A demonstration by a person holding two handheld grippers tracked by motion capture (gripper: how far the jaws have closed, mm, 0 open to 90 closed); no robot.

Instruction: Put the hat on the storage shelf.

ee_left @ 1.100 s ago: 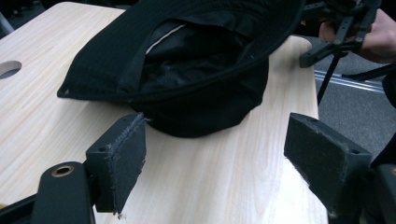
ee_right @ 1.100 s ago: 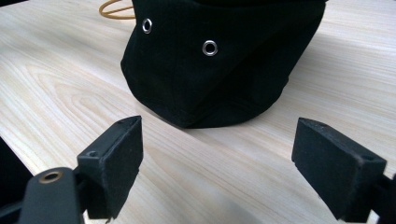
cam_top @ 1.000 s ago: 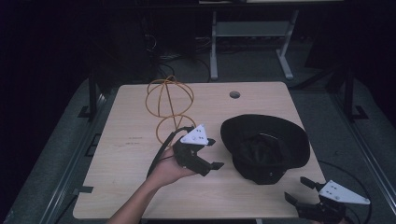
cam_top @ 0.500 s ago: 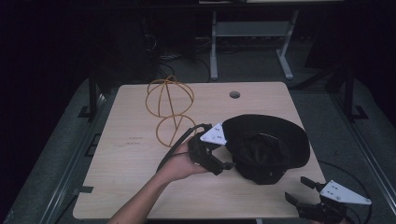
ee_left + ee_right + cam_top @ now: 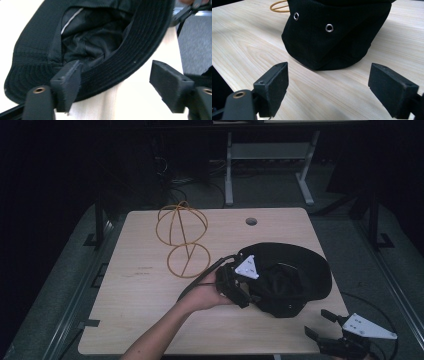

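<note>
The black hat (image 5: 287, 277) looks soft and light; its stitched brim is probably the best hold. Both the left gripper (image 5: 115, 82) and right gripper (image 5: 328, 85) gape wide, empty.

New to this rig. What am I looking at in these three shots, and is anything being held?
No robot here: a person holds a two-jaw gripper in each hand. The high view looks down on a wooden table from above the person's side. On it lie a black hat, upside down, and a yellow wire stand. The left gripper is at the hat's brim; its own camera shows the jaws open, one pad over the brim, nothing clamped. The right gripper waits at the table's near right corner; its camera looks along open jaws at the hat's crown with two metal eyelets. Neither gripper holds anything.
</note>
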